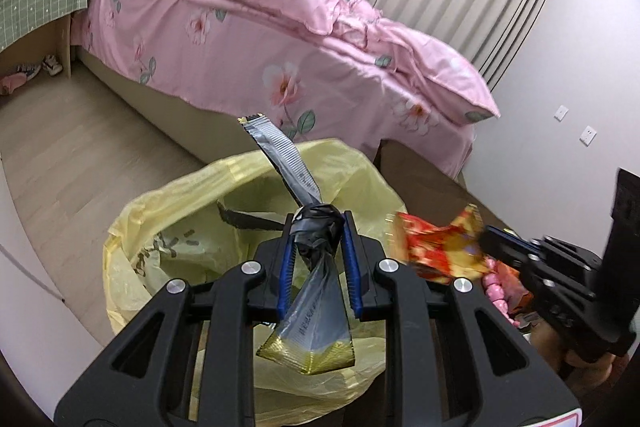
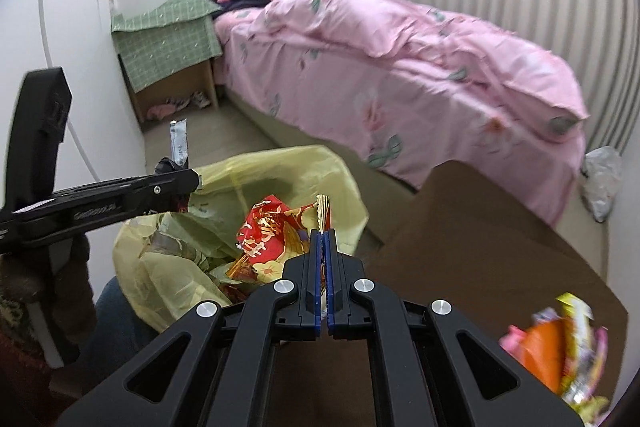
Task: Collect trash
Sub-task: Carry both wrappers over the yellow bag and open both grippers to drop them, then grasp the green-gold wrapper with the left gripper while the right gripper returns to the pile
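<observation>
My main worry is a drop that misses: the crumpled grey-and-gold foil wrapper [image 1: 316, 267] is long and twisted, so once let go it could catch on the rim of the yellow plastic trash bag [image 1: 168, 259] and slide to the floor. The bag's mouth is slack and could fold shut under it. My two grippers also sit close together over the opening, and a careless swing could knock them together.

My left gripper [image 1: 318, 227] is only slightly spread, its blue pads pinching that wrapper at its knotted middle, above the bag's opening. My right gripper [image 2: 323, 239] is pressed fully together on the edge of a red-and-gold crinkled snack wrapper [image 2: 264, 231], hanging over the bag's near rim. More bright wrappers [image 2: 560, 343] lie on the brown table's right edge.
</observation>
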